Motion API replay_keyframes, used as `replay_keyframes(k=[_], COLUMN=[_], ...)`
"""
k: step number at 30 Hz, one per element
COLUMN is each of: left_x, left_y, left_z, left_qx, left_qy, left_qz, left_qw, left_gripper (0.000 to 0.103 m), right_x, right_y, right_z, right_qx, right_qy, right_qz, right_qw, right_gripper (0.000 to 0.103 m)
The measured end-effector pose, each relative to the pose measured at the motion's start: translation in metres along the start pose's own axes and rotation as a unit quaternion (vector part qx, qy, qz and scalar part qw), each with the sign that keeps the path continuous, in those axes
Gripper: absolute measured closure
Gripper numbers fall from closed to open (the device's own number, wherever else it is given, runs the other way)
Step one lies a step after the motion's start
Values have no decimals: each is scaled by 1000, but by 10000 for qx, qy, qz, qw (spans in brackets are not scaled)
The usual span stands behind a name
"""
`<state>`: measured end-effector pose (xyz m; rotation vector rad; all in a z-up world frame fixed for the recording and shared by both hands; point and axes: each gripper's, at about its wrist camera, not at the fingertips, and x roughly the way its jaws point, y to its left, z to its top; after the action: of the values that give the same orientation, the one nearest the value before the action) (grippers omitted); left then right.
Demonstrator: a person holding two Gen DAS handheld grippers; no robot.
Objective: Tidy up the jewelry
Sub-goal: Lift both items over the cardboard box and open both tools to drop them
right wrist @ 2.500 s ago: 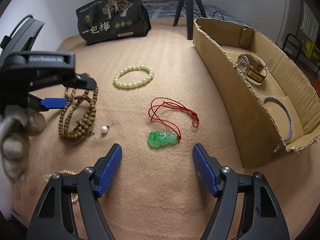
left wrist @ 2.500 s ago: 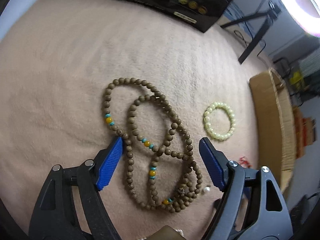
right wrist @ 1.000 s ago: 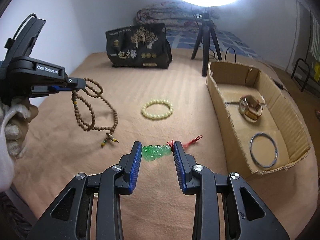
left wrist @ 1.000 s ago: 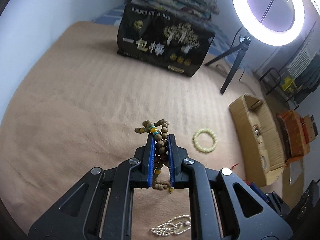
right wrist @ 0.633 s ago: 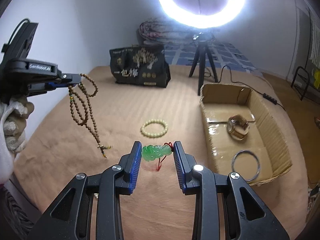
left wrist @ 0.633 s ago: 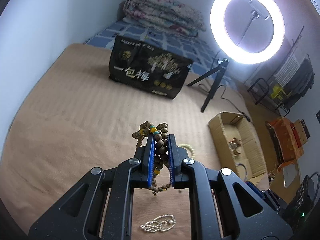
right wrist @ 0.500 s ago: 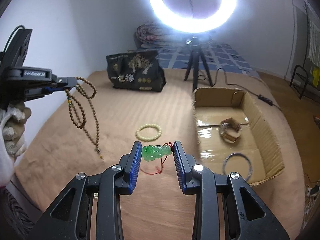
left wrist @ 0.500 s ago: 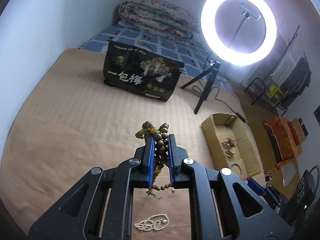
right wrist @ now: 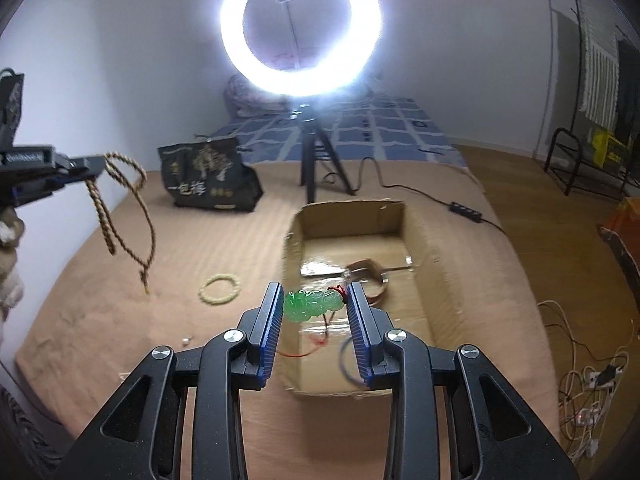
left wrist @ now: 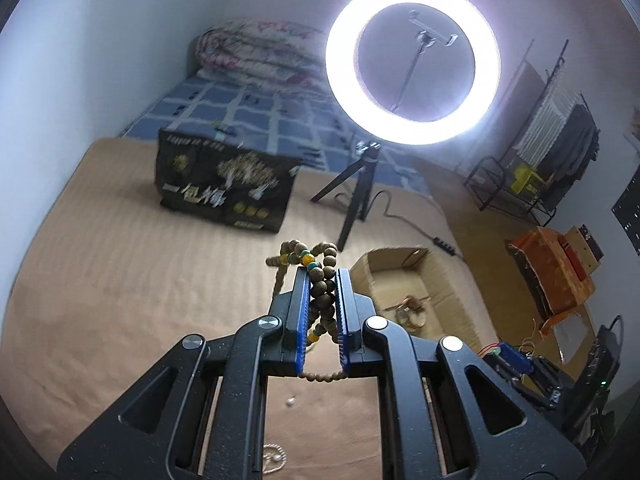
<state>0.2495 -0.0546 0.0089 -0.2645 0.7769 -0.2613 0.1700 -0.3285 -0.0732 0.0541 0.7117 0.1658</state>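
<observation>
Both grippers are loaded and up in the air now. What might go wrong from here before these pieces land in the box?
1. The wooden bead necklace hangs in long loops from the left gripper; a loop may catch the cardboard box wall and end up draped outside.
2. The red cord trails below the jade pendant in the right gripper; it might tangle with the watch or bangle already in the box.

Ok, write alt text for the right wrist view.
The right tongs grip a green jade pendant above an open cardboard box, its red cord trailing down. At left, the left tongs hold up a dangling wooden bead necklace; a pale bead bracelet lies on the tan blanket.
</observation>
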Motion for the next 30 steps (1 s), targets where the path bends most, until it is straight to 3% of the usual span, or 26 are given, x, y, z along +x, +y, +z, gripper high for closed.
replay_keyframes(k=[12,24,30], left_x=[39,97,127], left_y=[-62,-121,-135], left_z=[28,47,44], left_qx=[254,394,453], left_qy=[86,212,309], left_qz=[-357,-726,-709], left_qw=[9990,9964,9960], left_gripper=[93,93,93], right_x=[5,28,39], right_y=[-45,-62,-67], right_z=[5,4,1], right_qx=[240,316,297], right_qy=[70,276,379], right_qz=[-144,-163,-171], right_qw=[9996,9990,9987], right_gripper=[72,72,72])
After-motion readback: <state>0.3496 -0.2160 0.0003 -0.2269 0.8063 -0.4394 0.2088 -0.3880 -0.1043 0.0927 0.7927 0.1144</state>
